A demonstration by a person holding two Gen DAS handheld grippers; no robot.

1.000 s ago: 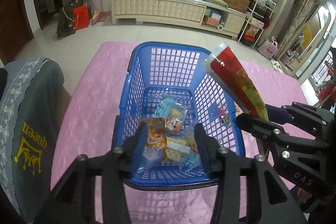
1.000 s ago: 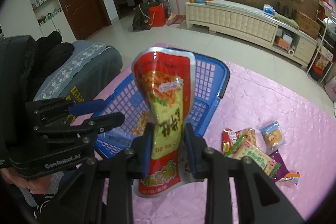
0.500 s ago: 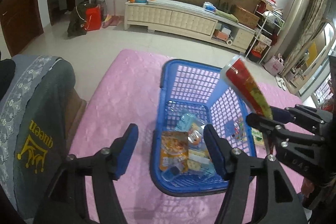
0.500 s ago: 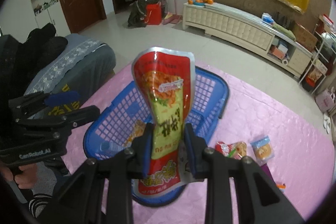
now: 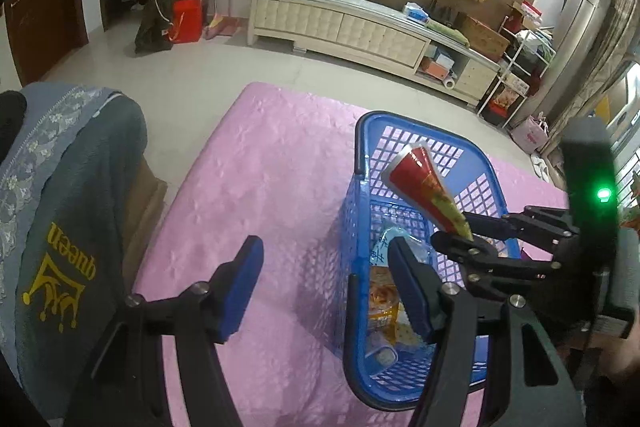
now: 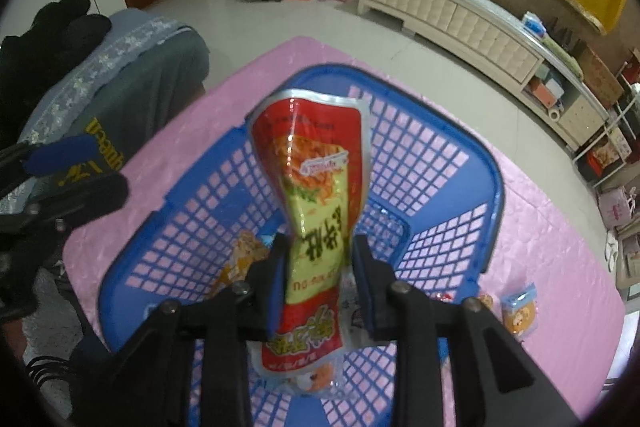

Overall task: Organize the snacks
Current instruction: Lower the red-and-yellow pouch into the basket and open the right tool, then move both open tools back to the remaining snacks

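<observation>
While the blue basket fills the lower right of the left wrist view, the pink cloth on its left side is bare and wide, up to the grey cover at the left edge of the frame. The left gripper is open with nothing between its jaws: one blue finger stands over the bare cloth, the other is over the near left wall of the basket, so the wall lies between them without touching. In the right wrist view the basket takes the whole middle of the frame, and its rim is all around the right gripper. This gripper holds a red and yellow snack bag at the narrow waist of the bag; its jaws have just been opening a little, but the pads seem to press the bag, which stands upright, its top pointing to the far wall of the basket and its lower end hanging over the packets on the basket floor. At the lower right of this view, outside the basket, a small packet lies on the pink cloth close to the basket wall. In the left view the same bag leans over the open basket, above the packets inside.
</observation>
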